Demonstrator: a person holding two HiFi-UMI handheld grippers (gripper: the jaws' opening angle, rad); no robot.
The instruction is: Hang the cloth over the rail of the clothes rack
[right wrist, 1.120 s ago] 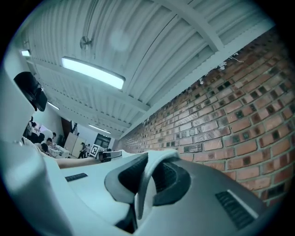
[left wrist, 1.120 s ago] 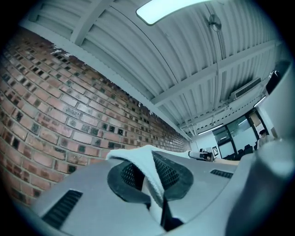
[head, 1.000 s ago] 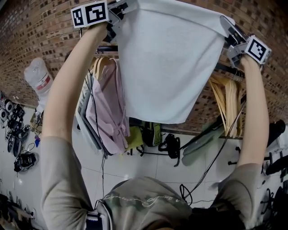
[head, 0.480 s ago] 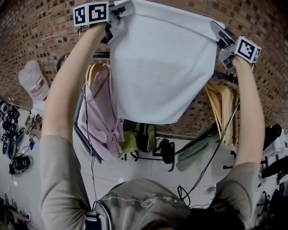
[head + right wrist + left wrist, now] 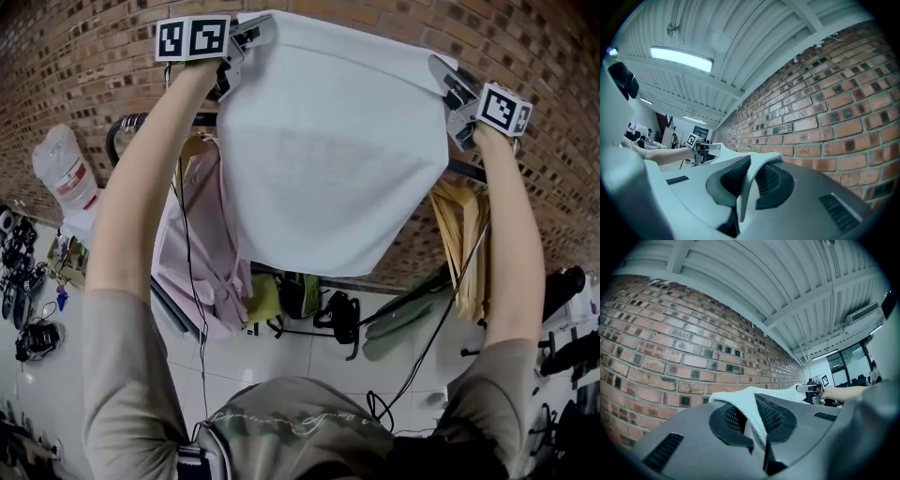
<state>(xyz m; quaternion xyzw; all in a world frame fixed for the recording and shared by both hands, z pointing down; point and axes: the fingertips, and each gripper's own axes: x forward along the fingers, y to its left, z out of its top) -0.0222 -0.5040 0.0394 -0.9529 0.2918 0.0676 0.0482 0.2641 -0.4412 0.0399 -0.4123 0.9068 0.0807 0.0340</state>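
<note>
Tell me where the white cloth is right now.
In the head view the white cloth hangs spread at top centre, its upper corners clamped by the left gripper and the right gripper, in front of the rail and the brick wall.

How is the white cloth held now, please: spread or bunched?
Spread: the left gripper and right gripper each pinch a top corner, and the white cloth hangs flat between them.

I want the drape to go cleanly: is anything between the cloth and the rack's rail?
Nothing visible. The cloth, clamped by the left gripper and right gripper, hides the middle of the rail. A pink garment hangs on it to one side, wooden hangers to the other.
</note>
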